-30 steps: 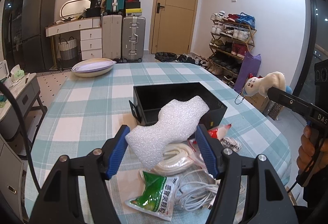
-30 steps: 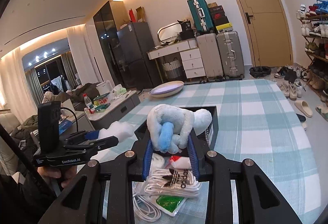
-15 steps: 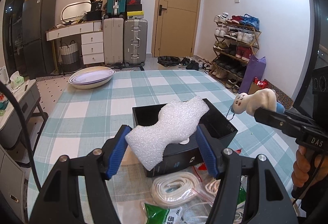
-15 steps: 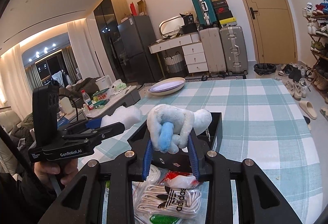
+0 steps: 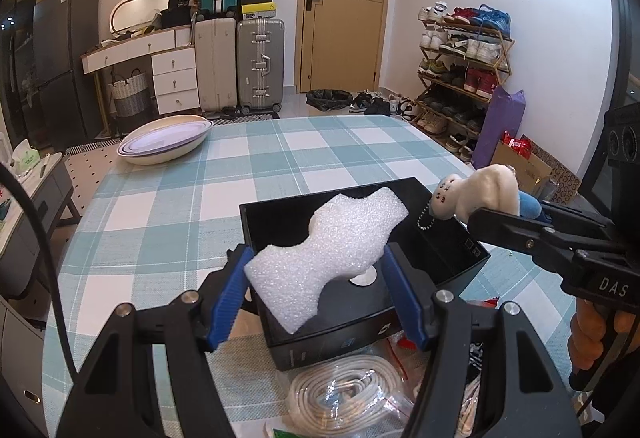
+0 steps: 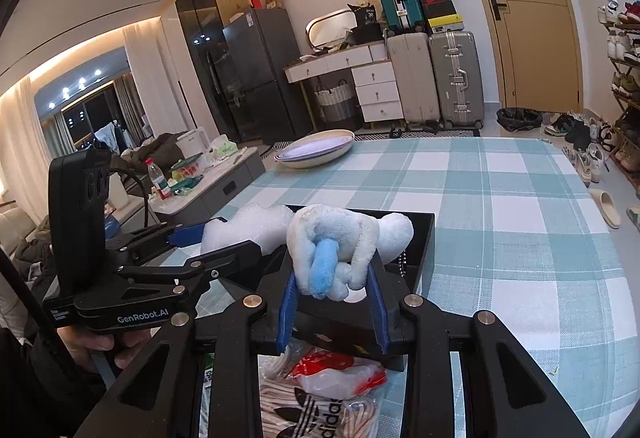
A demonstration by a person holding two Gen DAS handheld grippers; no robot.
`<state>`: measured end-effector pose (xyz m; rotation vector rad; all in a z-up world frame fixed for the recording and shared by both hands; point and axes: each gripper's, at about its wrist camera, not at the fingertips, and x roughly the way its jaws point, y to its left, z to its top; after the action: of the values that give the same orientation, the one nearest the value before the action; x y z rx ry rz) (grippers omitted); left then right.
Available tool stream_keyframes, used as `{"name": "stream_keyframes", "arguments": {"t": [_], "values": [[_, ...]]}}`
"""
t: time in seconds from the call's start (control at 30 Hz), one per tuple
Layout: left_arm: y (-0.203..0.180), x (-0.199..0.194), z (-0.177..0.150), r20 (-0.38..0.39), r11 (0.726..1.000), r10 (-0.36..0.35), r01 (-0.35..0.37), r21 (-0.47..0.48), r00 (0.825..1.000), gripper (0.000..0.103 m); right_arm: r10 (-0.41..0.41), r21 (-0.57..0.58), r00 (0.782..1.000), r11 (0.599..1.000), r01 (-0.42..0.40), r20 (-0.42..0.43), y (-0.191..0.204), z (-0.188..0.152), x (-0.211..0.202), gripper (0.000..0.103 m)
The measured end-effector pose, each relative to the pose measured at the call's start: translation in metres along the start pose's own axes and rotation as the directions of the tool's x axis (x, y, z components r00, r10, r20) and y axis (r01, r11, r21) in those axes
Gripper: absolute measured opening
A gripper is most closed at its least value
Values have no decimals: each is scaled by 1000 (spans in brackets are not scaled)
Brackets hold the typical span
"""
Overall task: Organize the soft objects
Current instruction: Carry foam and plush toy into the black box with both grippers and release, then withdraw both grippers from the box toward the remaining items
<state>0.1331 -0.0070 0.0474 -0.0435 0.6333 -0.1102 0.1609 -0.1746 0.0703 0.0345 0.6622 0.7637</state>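
- Left gripper (image 5: 316, 292): blue pads clamped on white foam (image 5: 326, 260), held above the open black box (image 5: 460, 250).
- Right gripper (image 6: 334, 302): narrow, pinching a plush toy (image 6: 340, 244) over the box's right edge.
- Bagged cords (image 5: 344, 394) lie just before the box.

left gripper (image 5: 316, 294) clamps a white foam chunk (image 5: 326, 262) right over the open black box (image 5: 280, 326), plush toy (image 5: 480, 193) off to its right
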Motion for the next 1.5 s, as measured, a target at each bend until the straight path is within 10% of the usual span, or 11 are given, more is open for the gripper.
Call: {"name": "stream_keyframes", "arguments": {"t": [1.1,1.3,1.5], "values": [[-8,40,1,-72,999,-12,15,41,997,66,-55,-47,994,998,51,-92,-26,-2,55,32],[-5,31,1,-46,1000,-15,15,17,999,72,-103,-72,994,992,101,-32,-22,-1,41,69],[-1,8,0,9,1000,0,0,-3,1000,101,-131,-41,991,991,131,6,-24,-3,18,98]]}}
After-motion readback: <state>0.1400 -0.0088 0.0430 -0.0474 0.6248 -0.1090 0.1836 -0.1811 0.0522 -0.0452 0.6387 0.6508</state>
